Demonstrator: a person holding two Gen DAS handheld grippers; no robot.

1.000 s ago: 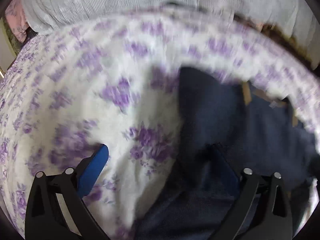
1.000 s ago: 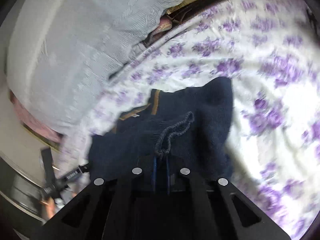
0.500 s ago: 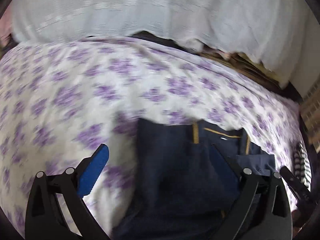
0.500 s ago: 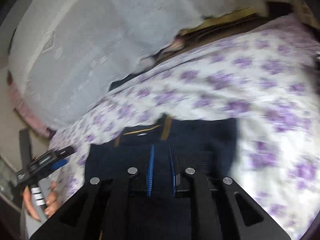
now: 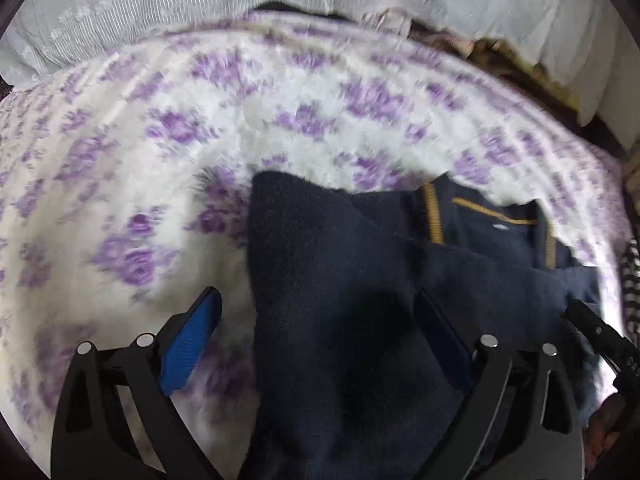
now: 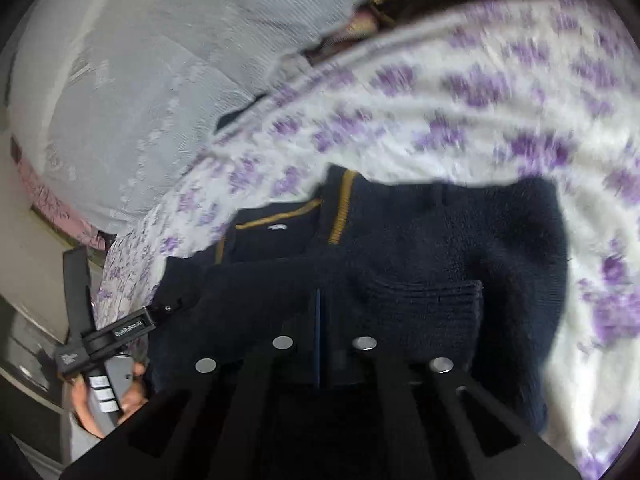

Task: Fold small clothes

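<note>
A small navy knit sweater (image 5: 360,280) with mustard collar stripes lies partly folded on a white bedspread with purple flowers (image 5: 180,140). My left gripper (image 5: 316,312) is open just above it, the left pad over the bedspread, the right pad over the sweater. In the right wrist view the sweater (image 6: 460,240) lies below my right gripper (image 6: 320,312), whose jaws are closed; a ribbed cuff (image 6: 424,300) lies just right of the fingertips, and whether fabric is pinched cannot be told. The left gripper (image 6: 132,326) shows at the sweater's left edge.
A pale grey-white striped cloth (image 5: 200,4) covers the back beyond the bedspread, and it shows in the right wrist view (image 6: 140,80) too. A striped black-and-white item (image 5: 630,280) sits at the far right edge. A hand (image 6: 92,404) holds the left gripper's handle.
The right jaws, slightly apart half a second ago, have closed over the sweater. The sleeve cuff held up a second ago now lies flat on the sweater. Both views have shifted.
</note>
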